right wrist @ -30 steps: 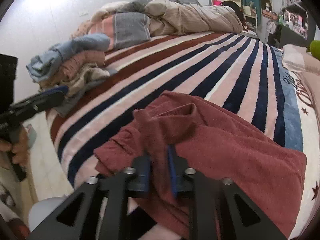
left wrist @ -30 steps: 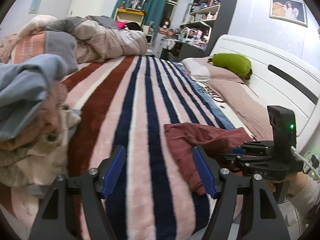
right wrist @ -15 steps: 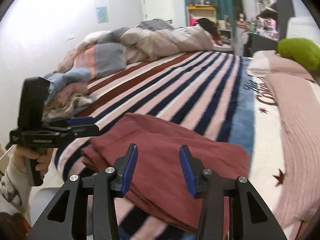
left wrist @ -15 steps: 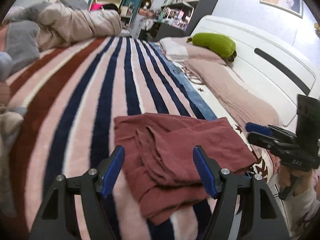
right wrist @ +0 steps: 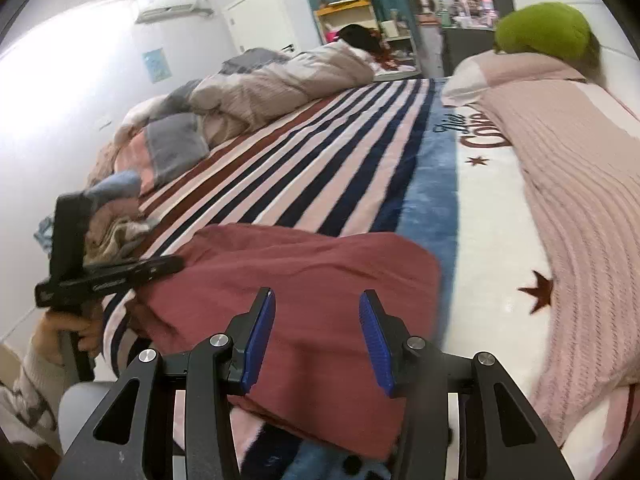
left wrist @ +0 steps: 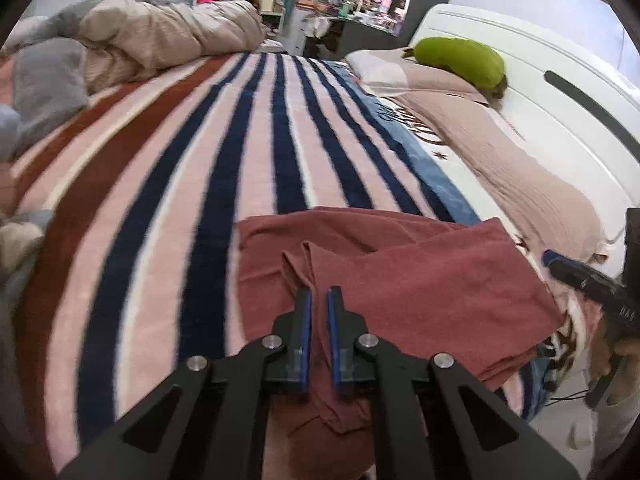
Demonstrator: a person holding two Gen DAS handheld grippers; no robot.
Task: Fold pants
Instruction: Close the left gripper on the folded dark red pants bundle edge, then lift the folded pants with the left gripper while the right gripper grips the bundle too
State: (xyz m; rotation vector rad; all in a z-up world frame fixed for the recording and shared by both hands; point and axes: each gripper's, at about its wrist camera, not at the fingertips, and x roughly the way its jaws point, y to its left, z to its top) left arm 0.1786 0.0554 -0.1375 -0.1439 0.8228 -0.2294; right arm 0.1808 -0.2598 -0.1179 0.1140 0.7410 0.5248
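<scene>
Dark red pants lie folded in a pile at the near edge of the striped bed; they also show in the right wrist view. My left gripper is shut on a raised fold of the pants at the pile's left side. My right gripper is open and empty, its blue pads just above the pants' near right part. The right gripper also shows at the right edge of the left wrist view, and the left gripper shows at the left of the right wrist view.
The striped blanket covers the bed. A rumpled duvet lies at the far end, a clothes pile at the left edge. Pink pillows, a green cushion and the white headboard are on the right.
My left gripper has moved in and closed on a fold of the pants. My right gripper let go of the pants a second ago, opened and shifted right.
</scene>
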